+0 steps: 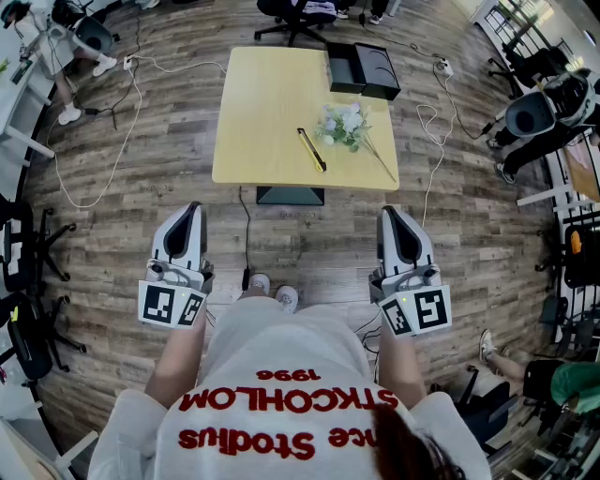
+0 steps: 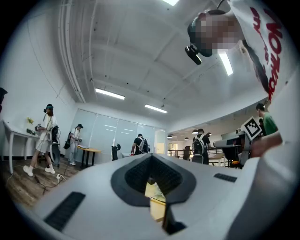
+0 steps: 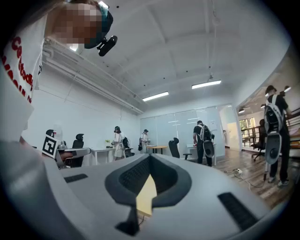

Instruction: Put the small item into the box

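Note:
In the head view, a light wooden table stands ahead of me. An open black box sits at its far right corner, with its lid beside it. A slim black and gold item lies near the table's front edge, left of a bunch of white flowers. My left gripper and right gripper are held low over the floor, well short of the table. Both are shut with nothing in them. Each gripper view, from the left gripper and the right gripper, looks out across the room.
White cables and a black cable trail over the wooden floor around the table. An office chair stands behind the table, and more chairs at the left. People stand at other desks in the room.

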Action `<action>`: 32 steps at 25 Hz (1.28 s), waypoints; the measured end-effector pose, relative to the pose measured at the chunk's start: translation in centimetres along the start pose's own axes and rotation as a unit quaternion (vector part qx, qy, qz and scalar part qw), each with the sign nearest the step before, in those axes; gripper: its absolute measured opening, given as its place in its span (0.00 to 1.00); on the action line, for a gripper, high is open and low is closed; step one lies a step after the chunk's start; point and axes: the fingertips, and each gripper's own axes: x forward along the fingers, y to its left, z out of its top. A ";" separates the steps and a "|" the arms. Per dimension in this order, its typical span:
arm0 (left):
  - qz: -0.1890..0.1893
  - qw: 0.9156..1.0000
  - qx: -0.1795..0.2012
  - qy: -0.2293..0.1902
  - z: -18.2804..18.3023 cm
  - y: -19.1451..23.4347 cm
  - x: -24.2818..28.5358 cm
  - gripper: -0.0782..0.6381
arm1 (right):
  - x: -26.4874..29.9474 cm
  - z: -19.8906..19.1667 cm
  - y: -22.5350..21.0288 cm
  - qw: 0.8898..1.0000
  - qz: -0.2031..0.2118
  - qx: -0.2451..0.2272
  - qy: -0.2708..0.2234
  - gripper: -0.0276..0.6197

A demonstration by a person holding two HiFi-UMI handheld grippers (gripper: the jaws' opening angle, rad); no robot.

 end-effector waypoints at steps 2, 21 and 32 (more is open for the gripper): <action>-0.001 1.000 0.002 -0.001 0.2 -0.1 -0.1 0.11 | -0.1 0.1 0.2 1.000 0.001 0.003 -0.003 0.05; 0.004 1.000 0.009 -0.006 0.8 -0.4 -0.2 0.11 | -0.3 0.8 1.0 1.000 0.007 -0.015 -0.018 0.05; 0.009 1.000 -0.003 0.002 -1.0 1.3 3.0 0.11 | 2.6 -0.4 -0.6 1.000 0.008 0.001 -0.006 0.05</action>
